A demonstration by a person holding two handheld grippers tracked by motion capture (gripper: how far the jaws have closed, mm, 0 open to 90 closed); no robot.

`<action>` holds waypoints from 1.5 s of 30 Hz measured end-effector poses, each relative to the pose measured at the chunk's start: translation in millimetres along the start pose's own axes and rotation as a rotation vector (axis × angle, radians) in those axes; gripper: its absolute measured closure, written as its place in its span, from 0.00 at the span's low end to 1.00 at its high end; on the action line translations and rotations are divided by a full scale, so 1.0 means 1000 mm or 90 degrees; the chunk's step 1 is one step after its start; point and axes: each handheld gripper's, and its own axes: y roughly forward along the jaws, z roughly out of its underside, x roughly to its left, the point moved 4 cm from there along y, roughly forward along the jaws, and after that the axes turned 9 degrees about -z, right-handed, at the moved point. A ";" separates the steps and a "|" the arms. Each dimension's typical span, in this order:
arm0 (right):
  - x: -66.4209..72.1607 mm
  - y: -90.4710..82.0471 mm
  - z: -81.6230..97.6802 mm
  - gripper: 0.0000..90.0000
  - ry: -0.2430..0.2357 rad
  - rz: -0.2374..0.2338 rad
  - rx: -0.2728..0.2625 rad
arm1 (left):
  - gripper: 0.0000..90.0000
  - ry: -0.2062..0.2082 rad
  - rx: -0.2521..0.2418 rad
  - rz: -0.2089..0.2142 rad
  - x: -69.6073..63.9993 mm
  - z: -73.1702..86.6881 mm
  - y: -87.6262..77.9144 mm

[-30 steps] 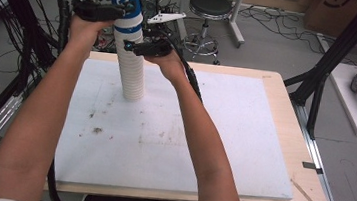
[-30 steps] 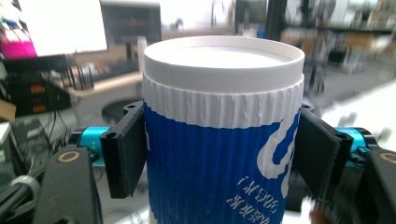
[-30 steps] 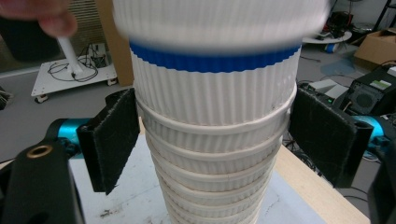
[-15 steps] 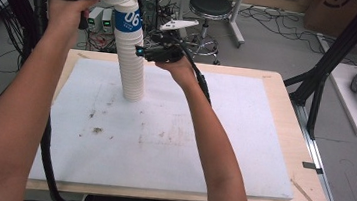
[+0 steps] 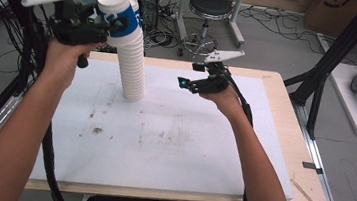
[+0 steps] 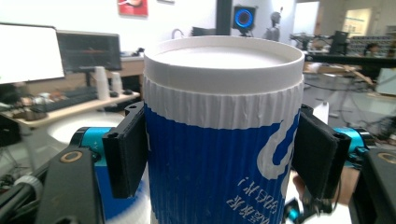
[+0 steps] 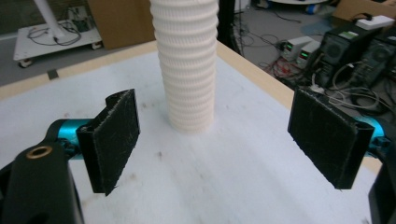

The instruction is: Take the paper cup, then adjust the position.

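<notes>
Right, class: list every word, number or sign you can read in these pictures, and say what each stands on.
Blue and white ribbed paper cup: white print runs upside down near its base, blurred, not readable; beside it part of a large white shape, not a readable character.
Red poster on the far wall: too blurred to read.
Nothing else legible.

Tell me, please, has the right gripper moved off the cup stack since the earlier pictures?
Yes. The right gripper, which was against the cup stack earlier, now hangs open to the stack's right, apart from it, over the white mat.

A blue-and-white ribbed paper cup (image 5: 118, 16) sits tilted, upper left of the high view, atop a leaning stack of white ribbed paper cups (image 5: 132, 68).
</notes>
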 end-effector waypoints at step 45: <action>0.060 -0.048 0.109 0.19 0.006 -0.046 -0.078 | 0.30 -0.002 0.114 0.120 -0.092 0.157 0.050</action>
